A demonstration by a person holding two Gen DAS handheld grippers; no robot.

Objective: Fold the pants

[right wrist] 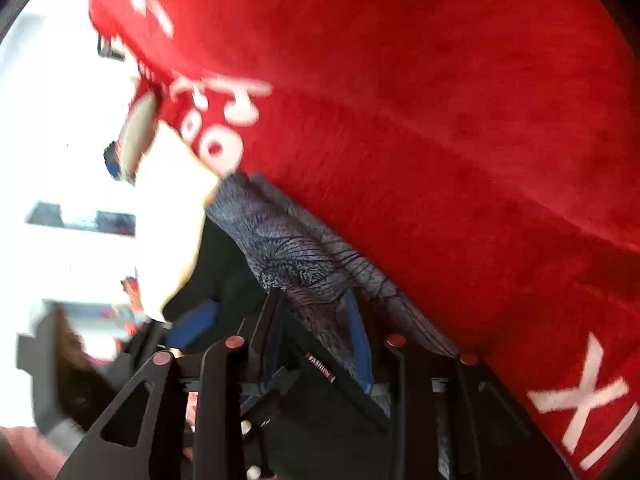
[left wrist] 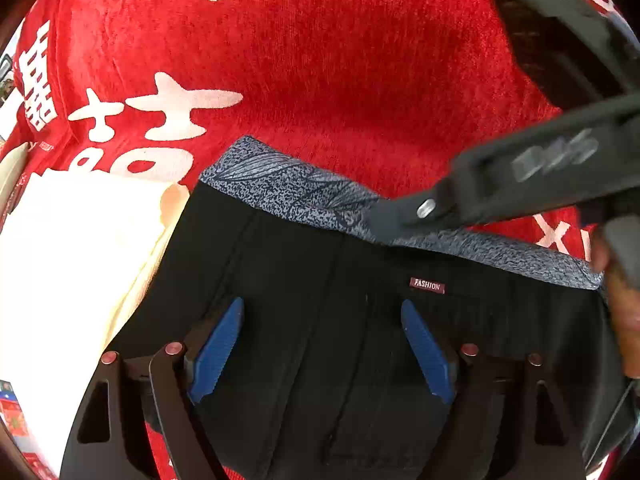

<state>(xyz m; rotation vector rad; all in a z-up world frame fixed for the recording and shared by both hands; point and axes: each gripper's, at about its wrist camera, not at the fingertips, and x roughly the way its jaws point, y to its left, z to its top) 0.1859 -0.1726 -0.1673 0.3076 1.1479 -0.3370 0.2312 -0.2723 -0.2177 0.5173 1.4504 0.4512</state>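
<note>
Black pants (left wrist: 320, 280) with a grey patterned waistband (left wrist: 288, 188) and a small "FASHION" label (left wrist: 427, 285) lie on a red cloth (left wrist: 340, 60). My left gripper (left wrist: 322, 344) is open, its blue pads (left wrist: 218, 352) spread just above the black fabric below the waistband. My right gripper comes in from the right in the left wrist view, and its finger (left wrist: 392, 220) sits on the waistband. In the right wrist view the right gripper (right wrist: 316, 320) has the waistband (right wrist: 296, 256) between its fingers, with the label (right wrist: 320, 366) close below.
A white folded cloth (left wrist: 72, 256) lies beside the pants on the left, its edge under them. The red cloth carries white characters (left wrist: 160, 108). A black device with a green light (left wrist: 560, 32) lies at the far right. A hand (left wrist: 624, 312) holds the right gripper.
</note>
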